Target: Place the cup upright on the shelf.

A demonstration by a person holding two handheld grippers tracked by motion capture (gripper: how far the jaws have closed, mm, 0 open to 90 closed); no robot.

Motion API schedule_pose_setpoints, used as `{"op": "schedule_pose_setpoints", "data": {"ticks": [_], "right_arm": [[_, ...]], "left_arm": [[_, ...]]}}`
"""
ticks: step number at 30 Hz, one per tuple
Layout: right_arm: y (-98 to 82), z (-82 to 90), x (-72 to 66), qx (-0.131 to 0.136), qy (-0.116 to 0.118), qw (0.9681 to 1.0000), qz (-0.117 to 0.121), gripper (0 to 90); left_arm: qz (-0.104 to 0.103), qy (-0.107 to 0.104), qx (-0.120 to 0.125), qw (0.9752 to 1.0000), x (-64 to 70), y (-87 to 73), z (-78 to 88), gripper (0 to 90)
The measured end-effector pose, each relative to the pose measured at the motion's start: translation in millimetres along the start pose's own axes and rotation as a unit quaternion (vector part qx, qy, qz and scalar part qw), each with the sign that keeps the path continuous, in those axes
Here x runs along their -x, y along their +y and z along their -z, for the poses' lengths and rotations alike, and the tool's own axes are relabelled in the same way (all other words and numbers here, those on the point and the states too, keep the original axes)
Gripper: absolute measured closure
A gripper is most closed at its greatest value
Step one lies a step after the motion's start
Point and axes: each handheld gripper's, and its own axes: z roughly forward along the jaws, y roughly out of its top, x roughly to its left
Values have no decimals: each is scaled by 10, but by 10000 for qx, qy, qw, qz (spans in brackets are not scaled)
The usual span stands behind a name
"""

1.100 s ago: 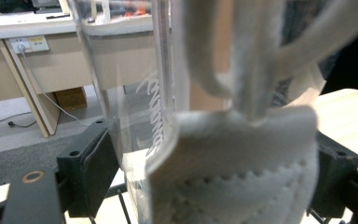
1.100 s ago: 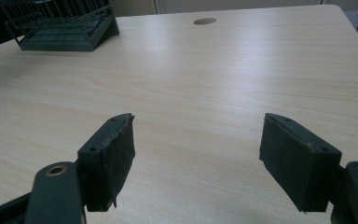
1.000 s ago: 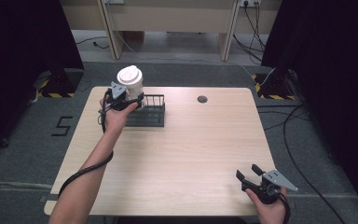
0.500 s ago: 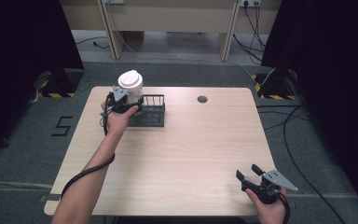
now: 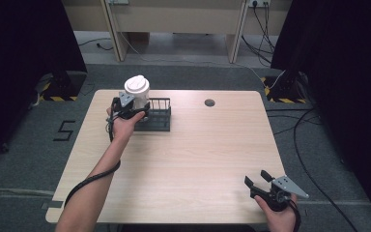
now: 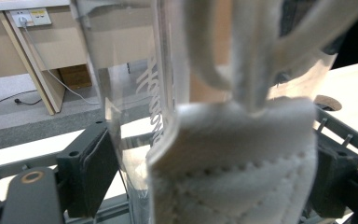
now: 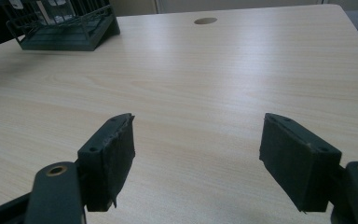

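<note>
A clear plastic cup (image 5: pixel 136 89) with a white lid and a white fabric sleeve (image 6: pixel 233 158) is held upright at the left end of a dark wire rack (image 5: pixel 158 116). My left gripper (image 5: pixel 128 107) is shut on the cup, its black jaws pressed on either side (image 6: pixel 209 177). Whether the cup's base rests in the rack (image 6: pixel 338 133) is hidden. My right gripper (image 5: pixel 256 177) hovers low near the table's front right corner. It is open with nothing between its jaws (image 7: pixel 200 154). The rack (image 7: pixel 60 25) lies far ahead to its left.
The wooden table (image 5: pixel 198 154) has a round cable hole (image 5: pixel 209 102) at the back centre, also seen as the hole (image 7: pixel 205 21) from the right gripper. Cables (image 5: pixel 314 159) run on the grey floor at the right; desk legs (image 5: pixel 113 34) stand behind.
My left gripper has lowered the cup slightly toward the rack. The right gripper has not moved.
</note>
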Motion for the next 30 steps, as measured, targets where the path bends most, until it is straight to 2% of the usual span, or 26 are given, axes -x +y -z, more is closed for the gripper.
{"op": "schedule_pose_setpoints", "data": {"ticks": [12, 18, 22, 30], "right_arm": [[0, -2, -2, -10, 9, 10000, 4, 269], [0, -4, -5, -14, 11, 10000, 16, 269], [0, -4, -4, -16, 15, 10000, 9, 270], [0, -5, -7, -21, 19, 10000, 21, 270]], "left_arm": [[183, -1, -20, 9998, -20, -21, 23, 168], [115, 28, -57, 9999, -8, -14, 45, 164], [-8, 71, -73, 9999, 1, -10, 66, 150], [-39, 41, -27, 10000, 2, 6, 137, 144]]}}
